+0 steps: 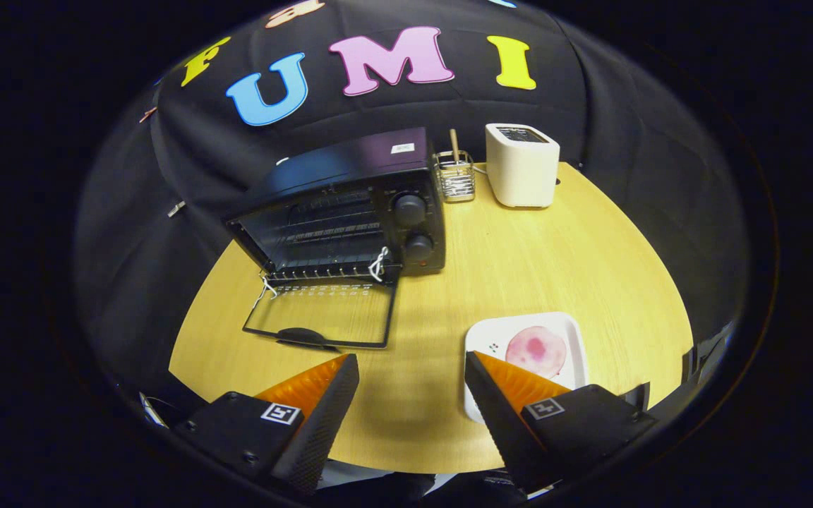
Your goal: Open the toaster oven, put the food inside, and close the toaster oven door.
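The black toaster oven (350, 212) is found open, its glass door (322, 314) folded flat on the wooden table (519, 254). The round pink food (536, 351) is seen on a white square plate (576, 339), beside the right finger. The gripper (410, 367) is held released and empty. A slip of the thin, soft-looking slice is judged likely; a snag on the lowered door is also possible.

A fisheye camera riding on the hand-held tongs (412, 363) looks forward and steeply down along its two spread fingers onto a round wooden bench (519, 254). It hangs above the bench's near edge, facing the booth's black cloth wall (590, 92). The toaster oven (343, 212), door dropped open, sits ahead at middle distance, the white plate (576, 339) of food (536, 351) close by one finger, a white toaster (521, 166) farthest back.
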